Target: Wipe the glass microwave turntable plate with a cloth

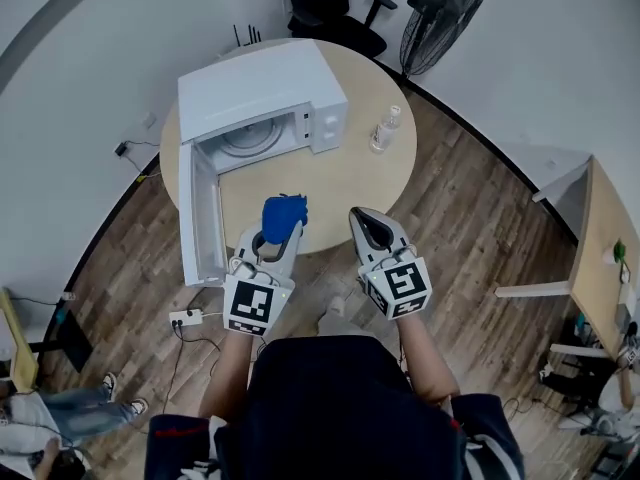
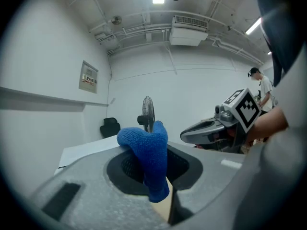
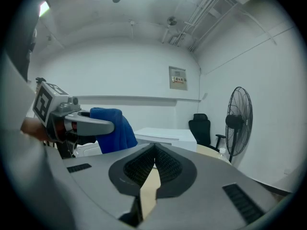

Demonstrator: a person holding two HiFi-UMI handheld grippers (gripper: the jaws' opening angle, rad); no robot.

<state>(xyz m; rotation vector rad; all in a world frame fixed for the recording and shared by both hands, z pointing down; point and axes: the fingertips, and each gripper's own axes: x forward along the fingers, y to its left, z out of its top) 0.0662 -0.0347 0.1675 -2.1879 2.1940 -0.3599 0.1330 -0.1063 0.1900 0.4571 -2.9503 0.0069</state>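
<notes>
Grippers number two: the left gripper (image 2: 152, 152) has jaws pinching one blue cloth (image 2: 143, 139); the right gripper (image 3: 154, 150) has jaws pressed together, empty (one microwave (image 1: 262, 103), one plate (image 1: 250, 138) inside).

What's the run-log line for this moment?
left gripper: shut on blue knitted cloth | right gripper: shut, empty | white microwave: door open, glass turntable plate inside

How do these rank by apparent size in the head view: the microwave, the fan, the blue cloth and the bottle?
1. microwave
2. fan
3. blue cloth, only slightly bigger, and nearer the camera, so unsure
4. bottle
</notes>
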